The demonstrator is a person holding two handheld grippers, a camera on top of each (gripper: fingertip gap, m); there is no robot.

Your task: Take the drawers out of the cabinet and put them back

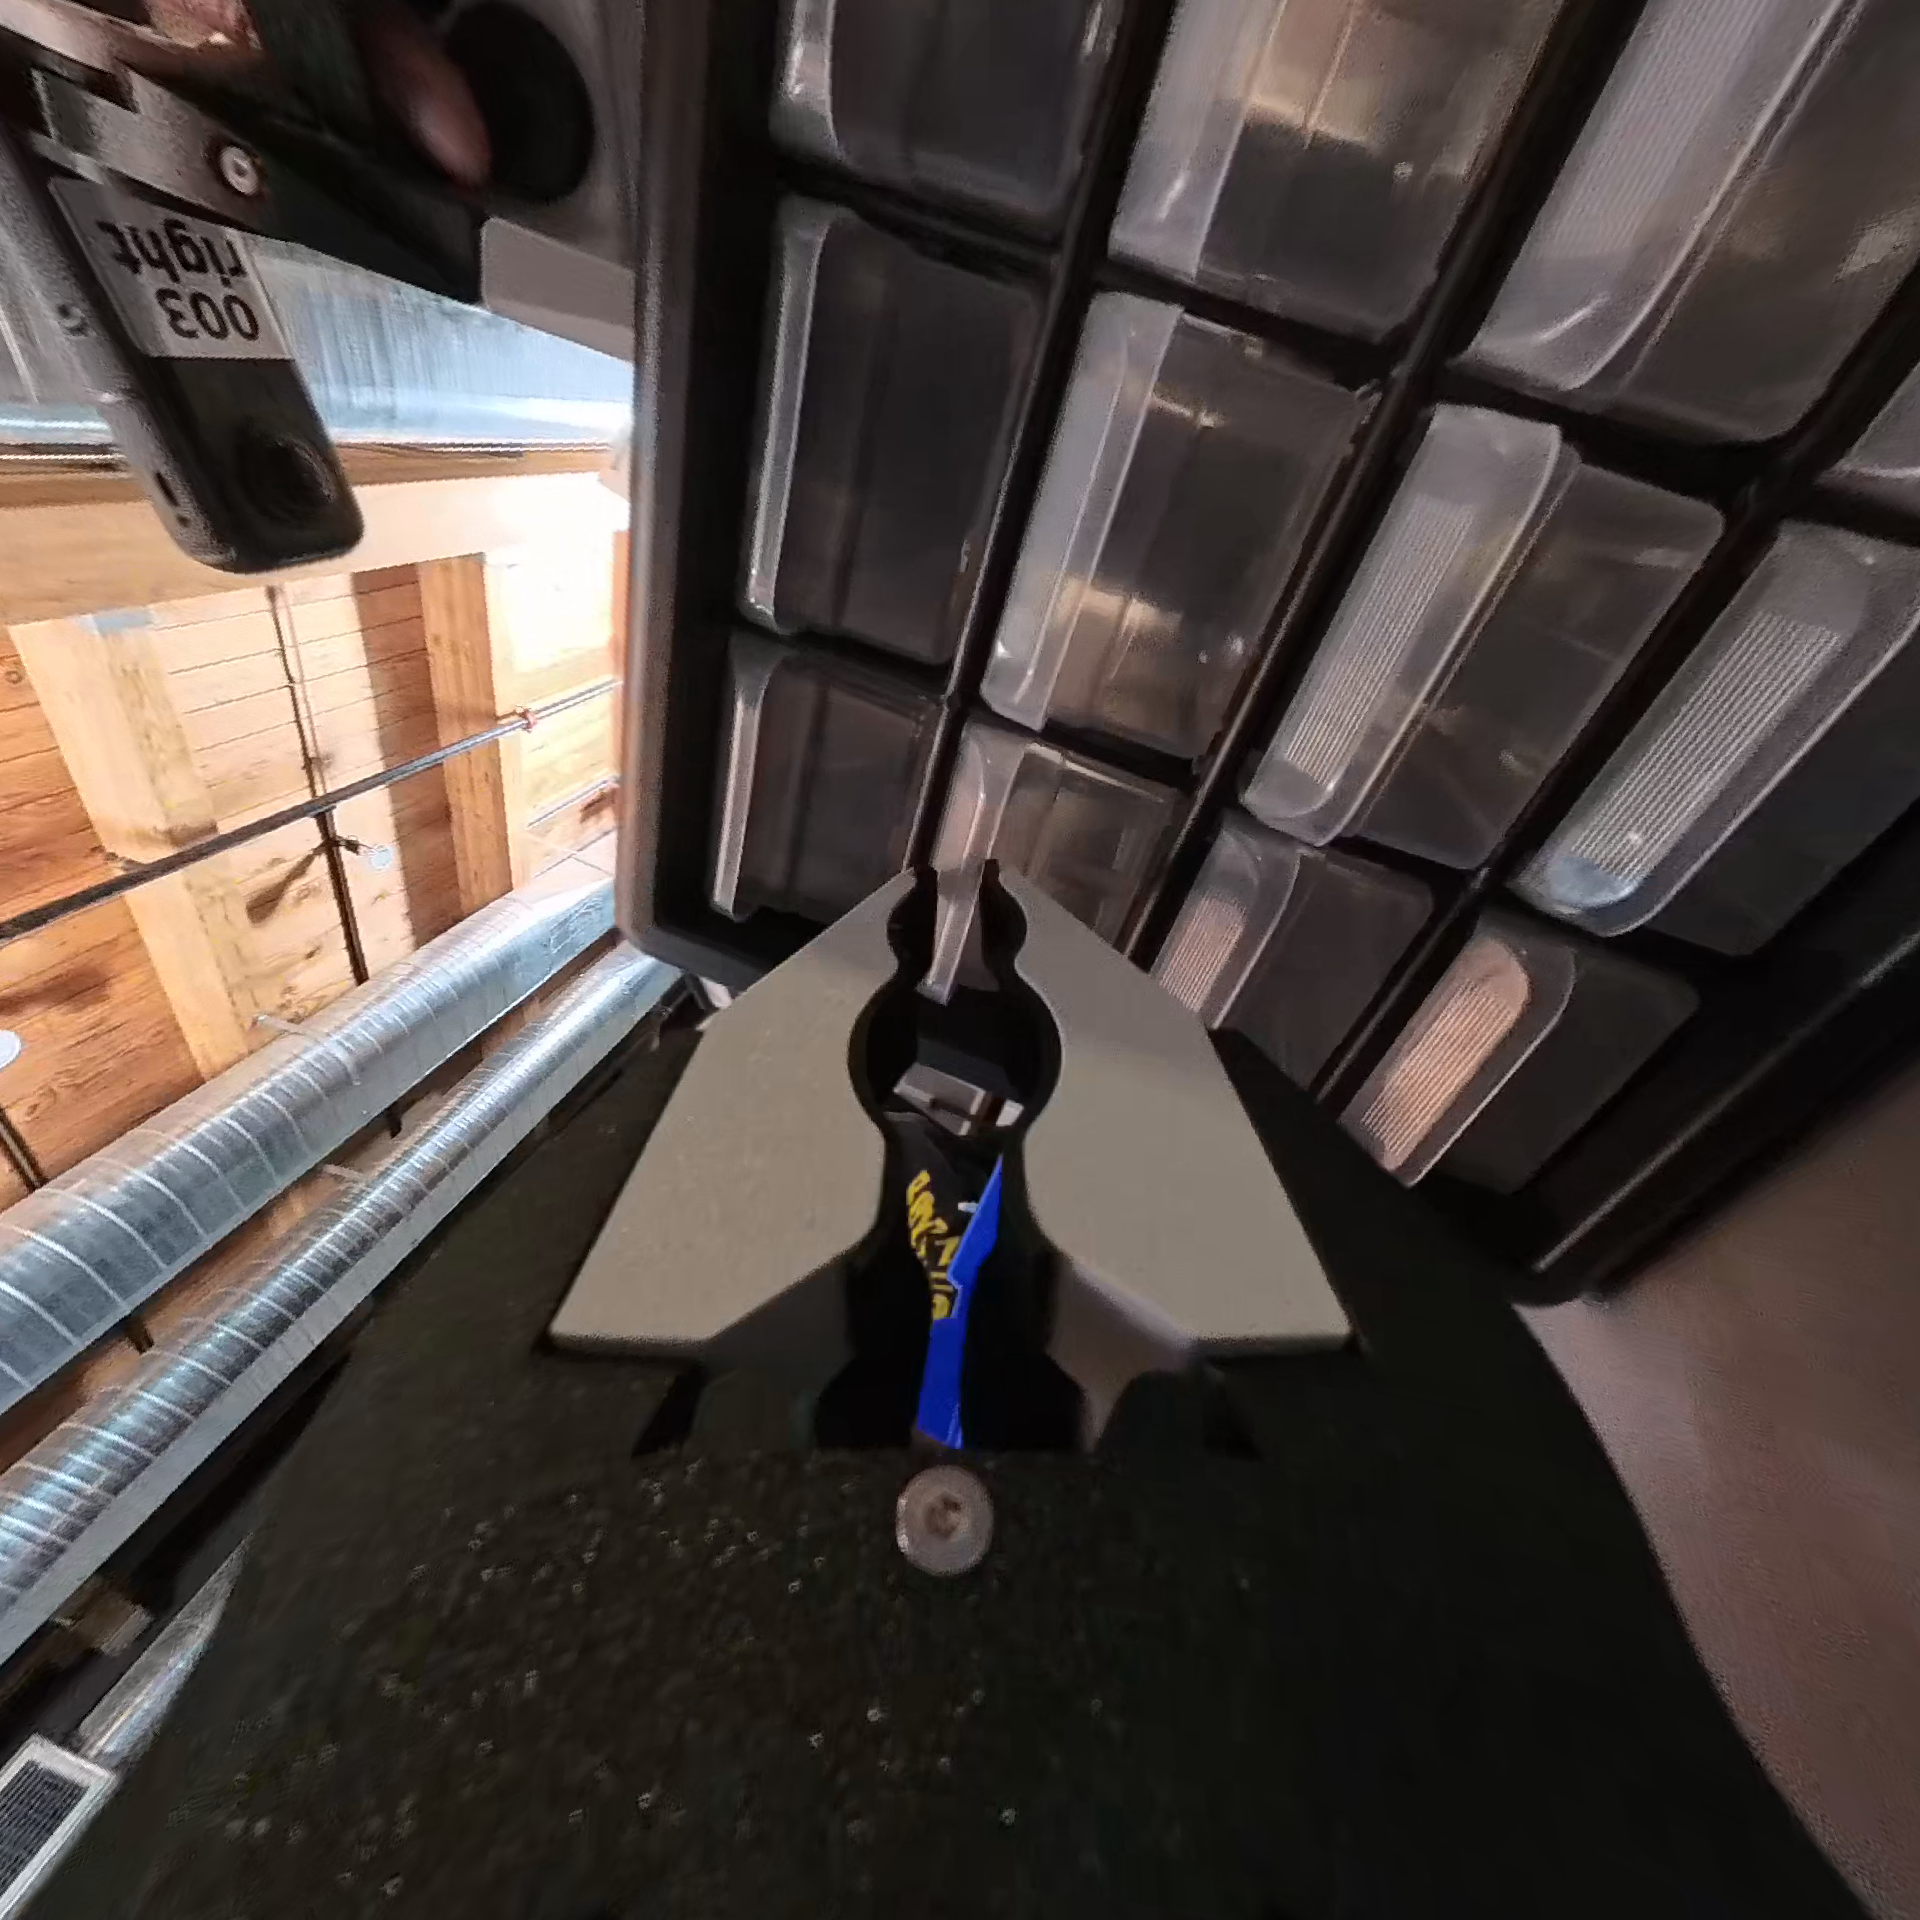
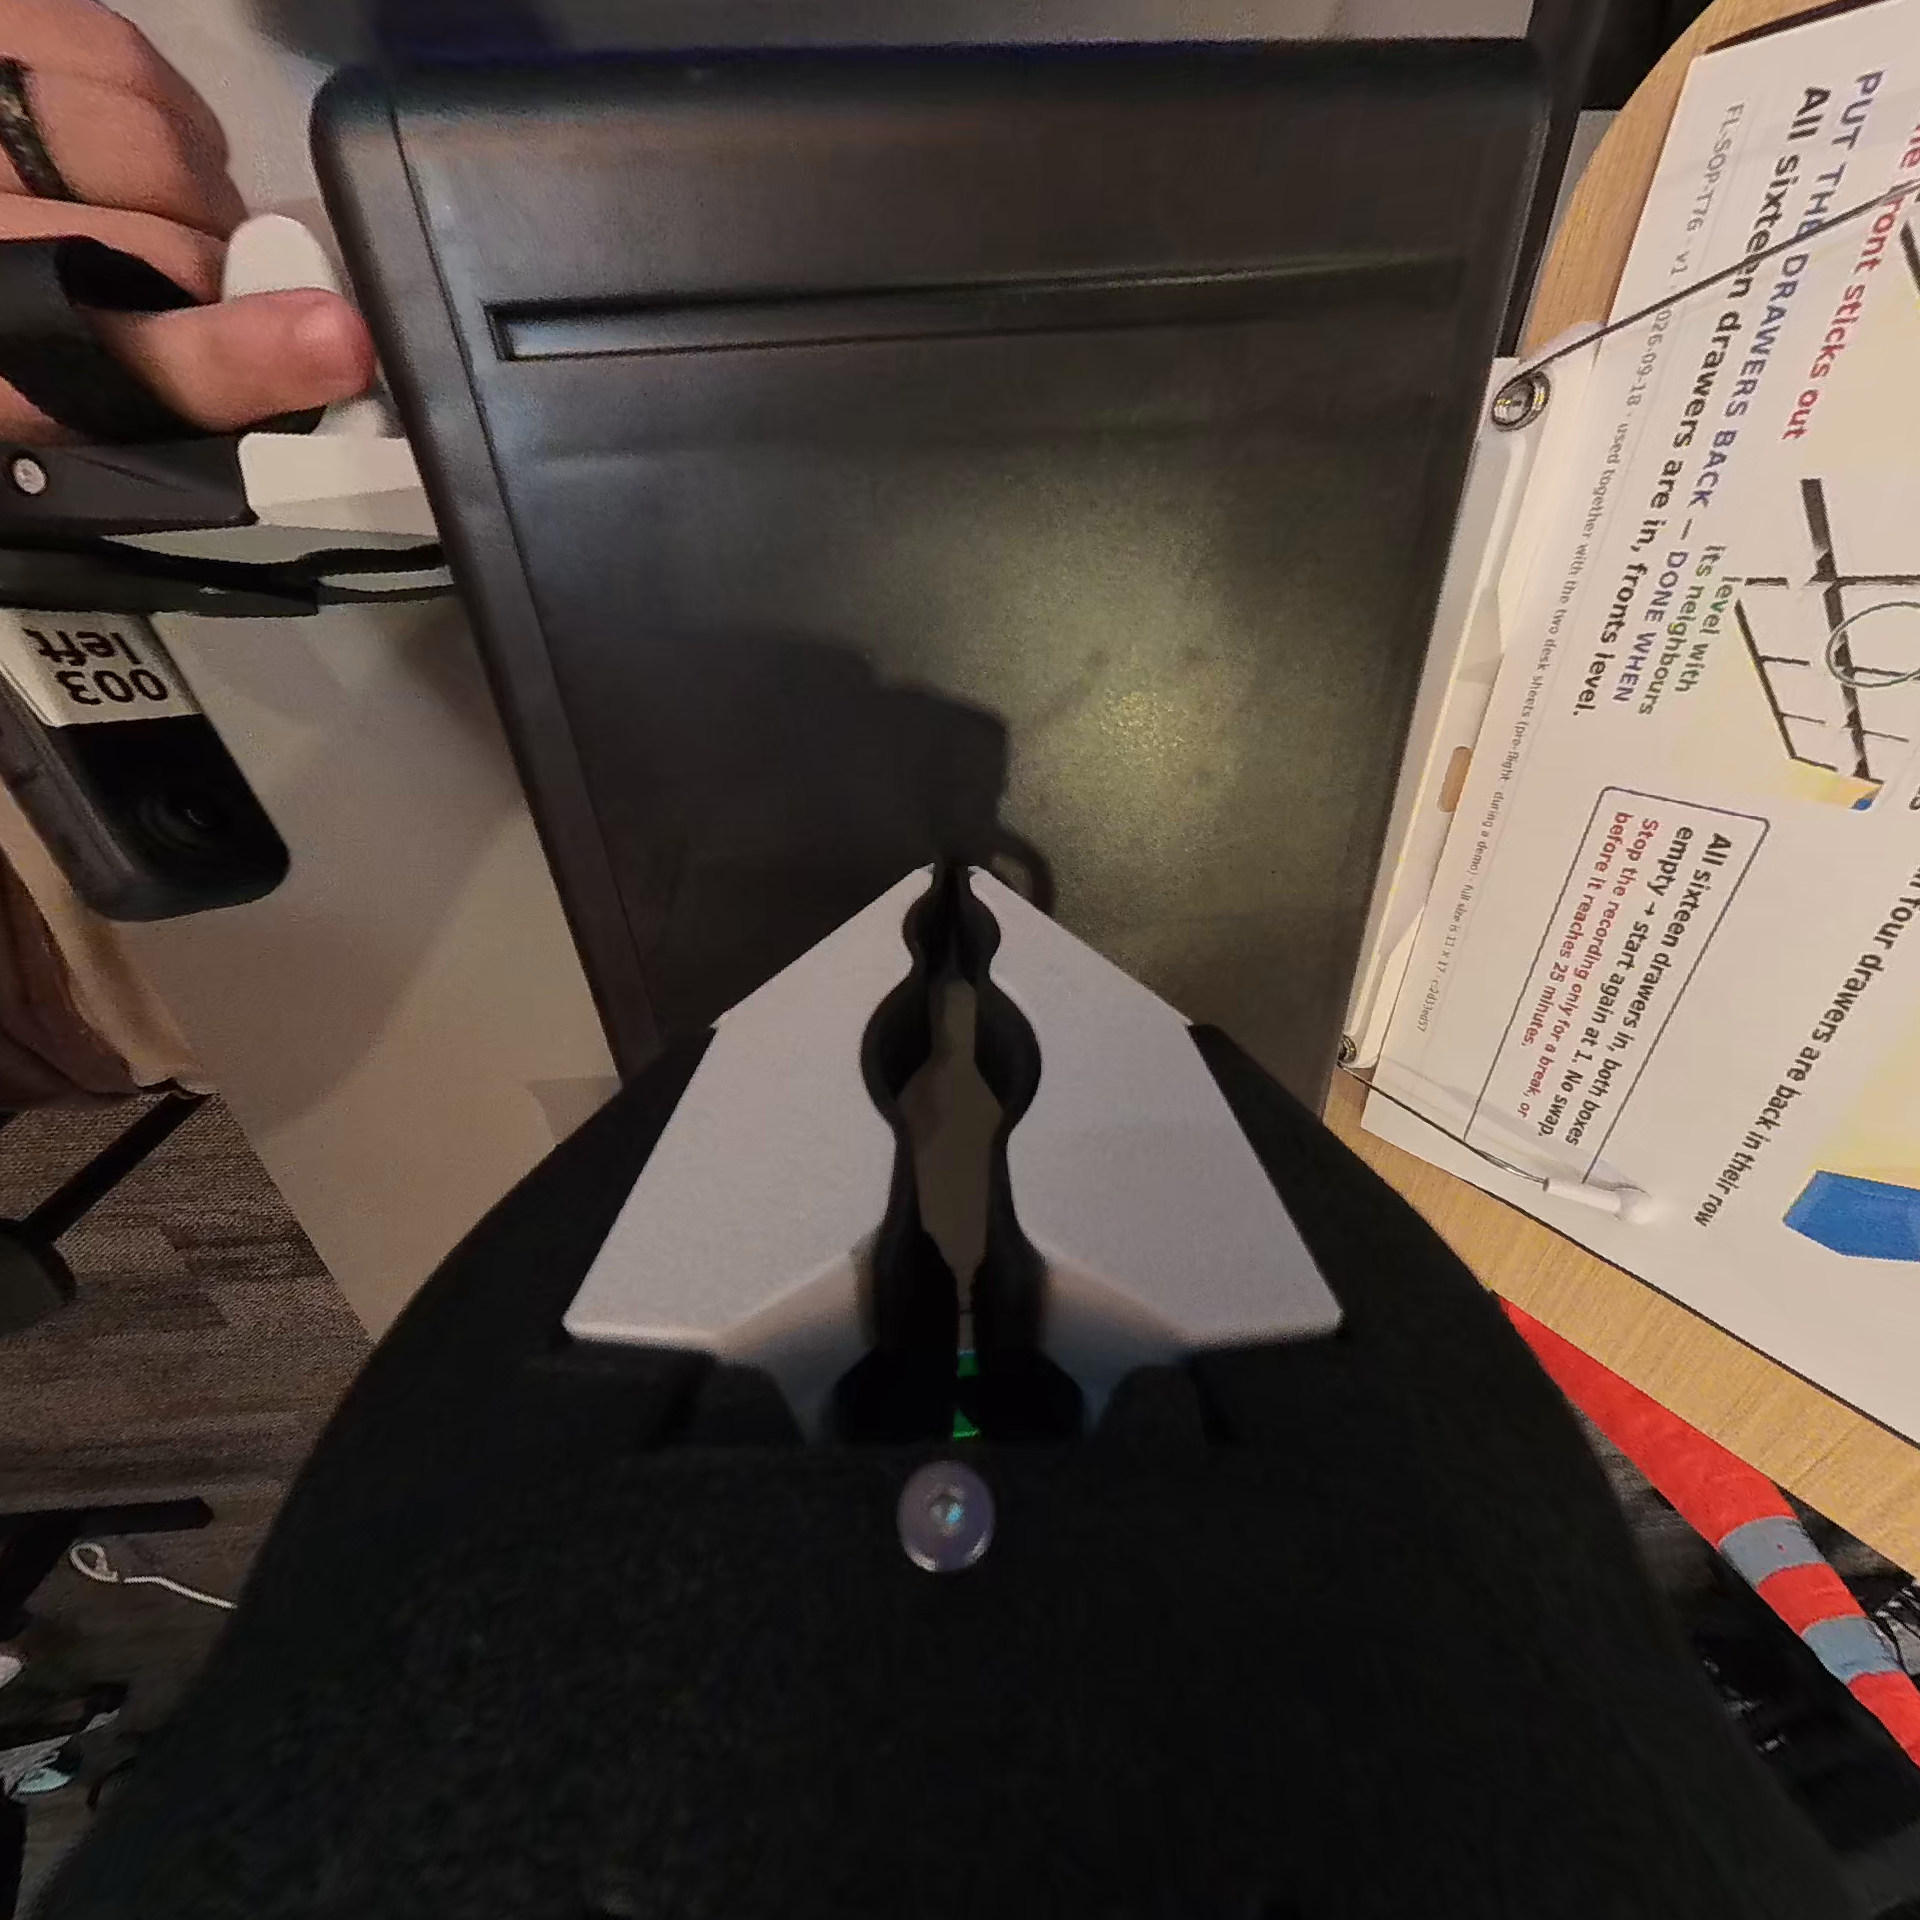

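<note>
- The cabinet point(image 1: 665, 623) stands on a wooden table point(image 2: 1558, 1309); clear drawers point(image 1: 1174, 520) sit in its slots, contents unreadable.
- Left gripper point(image 1: 961, 894) pinches a bottom-row drawer's tab point(image 1: 958, 935).
- Right gripper point(image 2: 951, 883), fingers nearly closed and empty, faces the cabinet's plain side.
- Printed sheets point(image 2: 1662, 727) lie beside it; ducts point(image 1: 260, 1122) and wooden beams behind.

Overhead runs a wooden ceiling point(image 1: 94, 769) of planks and beams, warmly lit, with two silver ducts point(image 1: 260, 1122) side by side beneath it. Below, a pale wall point(image 2: 343, 987) meets grey carpet point(image 2: 187, 1299), beside a light wooden table point(image 2: 1558, 1320).
</note>
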